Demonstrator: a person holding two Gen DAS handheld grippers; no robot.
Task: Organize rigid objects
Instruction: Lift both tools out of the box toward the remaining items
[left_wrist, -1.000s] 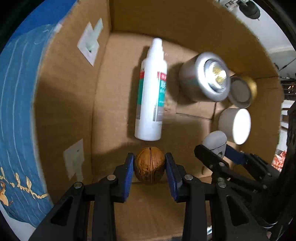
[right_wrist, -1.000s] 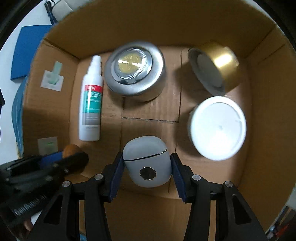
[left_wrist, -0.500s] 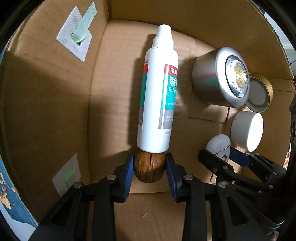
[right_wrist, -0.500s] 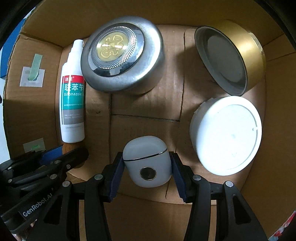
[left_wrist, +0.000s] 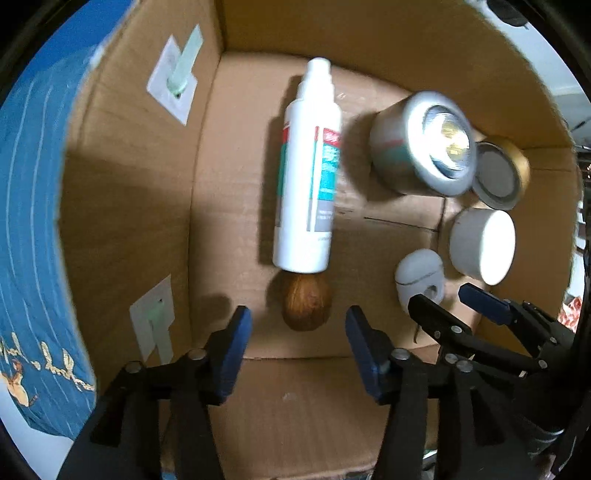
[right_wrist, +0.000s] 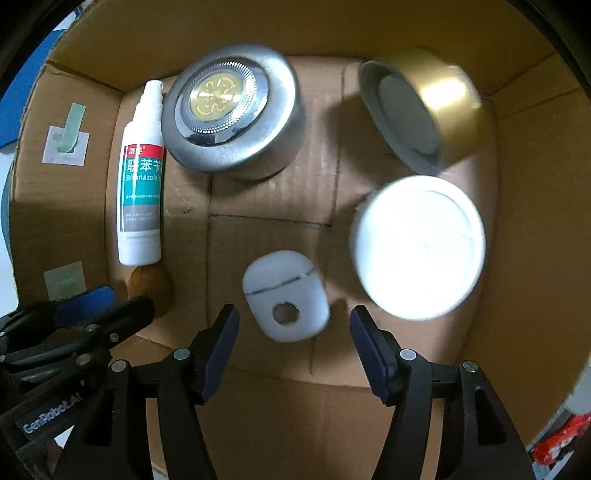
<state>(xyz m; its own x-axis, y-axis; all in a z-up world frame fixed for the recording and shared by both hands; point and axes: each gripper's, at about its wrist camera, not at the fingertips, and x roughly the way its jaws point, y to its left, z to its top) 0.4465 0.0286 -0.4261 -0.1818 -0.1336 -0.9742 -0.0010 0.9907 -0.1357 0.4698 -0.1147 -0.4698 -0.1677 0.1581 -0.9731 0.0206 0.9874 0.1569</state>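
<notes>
Both grippers have just been opening inside the cardboard box (left_wrist: 140, 206). The left gripper (left_wrist: 298, 326) stands released around a smooth brown walnut (left_wrist: 306, 304); the right gripper (right_wrist: 293, 325) stands released around a rounded matte-white case (right_wrist: 286, 295), pads clear of both.

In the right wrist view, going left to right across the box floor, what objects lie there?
White spray bottle → silver round tin → small white case → white round lid. The walnut and the gold tin overlap others in the order, so they are left out.
</notes>
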